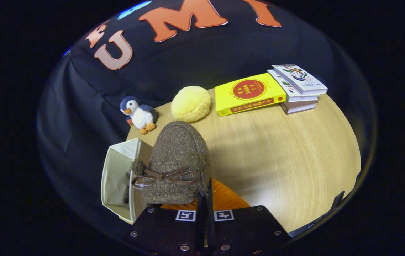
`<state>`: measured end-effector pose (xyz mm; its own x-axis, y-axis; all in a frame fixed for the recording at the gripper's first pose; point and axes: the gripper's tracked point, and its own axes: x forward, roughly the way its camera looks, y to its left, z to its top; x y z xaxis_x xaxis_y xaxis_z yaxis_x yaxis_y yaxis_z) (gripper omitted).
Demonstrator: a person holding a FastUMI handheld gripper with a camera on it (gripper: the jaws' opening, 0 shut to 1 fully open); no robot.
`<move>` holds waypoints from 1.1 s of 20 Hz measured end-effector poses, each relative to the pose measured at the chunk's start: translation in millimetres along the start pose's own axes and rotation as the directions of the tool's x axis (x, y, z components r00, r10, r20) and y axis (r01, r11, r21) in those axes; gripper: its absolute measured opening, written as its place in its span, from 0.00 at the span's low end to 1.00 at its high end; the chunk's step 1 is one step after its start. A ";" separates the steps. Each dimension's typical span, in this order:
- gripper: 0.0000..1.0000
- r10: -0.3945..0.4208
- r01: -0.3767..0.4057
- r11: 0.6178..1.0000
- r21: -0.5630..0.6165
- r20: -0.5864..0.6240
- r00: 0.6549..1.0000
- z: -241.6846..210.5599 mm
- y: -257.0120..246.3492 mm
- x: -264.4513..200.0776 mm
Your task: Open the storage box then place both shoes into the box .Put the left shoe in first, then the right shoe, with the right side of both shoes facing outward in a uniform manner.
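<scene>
Round wooden table (277, 153) against black cloth wall. Upper right of frame: yellow book (247, 93), stack of books (300, 89). Upper centre: yellow plush ball (190, 103), penguin toy (139, 114) to its left. Lower left: open storage box (117, 174). Lower centre: gripper (205, 199), fingers pressed together on brown fuzzy shoe (177, 160) with bow, held over the box edge.

Cloth-walled booth with wooden table (295, 156), books (296, 89)

one shoe (177, 161), three books (247, 93), two plush toys (139, 113)
</scene>
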<state>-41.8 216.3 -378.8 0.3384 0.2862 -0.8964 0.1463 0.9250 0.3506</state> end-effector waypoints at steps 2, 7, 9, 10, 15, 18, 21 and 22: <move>0.05 0.025 -0.025 0.999 -0.025 0.001 1.000 1.6 30.4 2.8; 0.04 0.086 -0.087 0.993 -0.079 -0.019 0.996 -1.2 103.9 8.5; 0.05 0.107 -0.108 0.990 -0.095 -0.016 0.994 -1.5 129.1 10.4; 0.04 0.114 -0.115 0.988 -0.105 -0.023 0.993 -3.3 139.9 12.6; 0.04 0.094 -0.099 0.988 -0.116 -0.053 0.994 -19.7 169.6 35.2; 0.04 0.068 -0.076 0.991 -0.111 -0.075 0.995 -31.5 176.7 52.8; 0.05 0.012 -0.024 0.993 -0.116 -0.107 0.994 -44.9 173.0 66.2; 0.07 -0.013 -0.002 0.993 -0.122 -0.122 0.992 -51.1 170.0 69.3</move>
<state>-41.0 406.2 -395.2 0.2203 0.3024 -0.9274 0.0315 0.9480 0.3166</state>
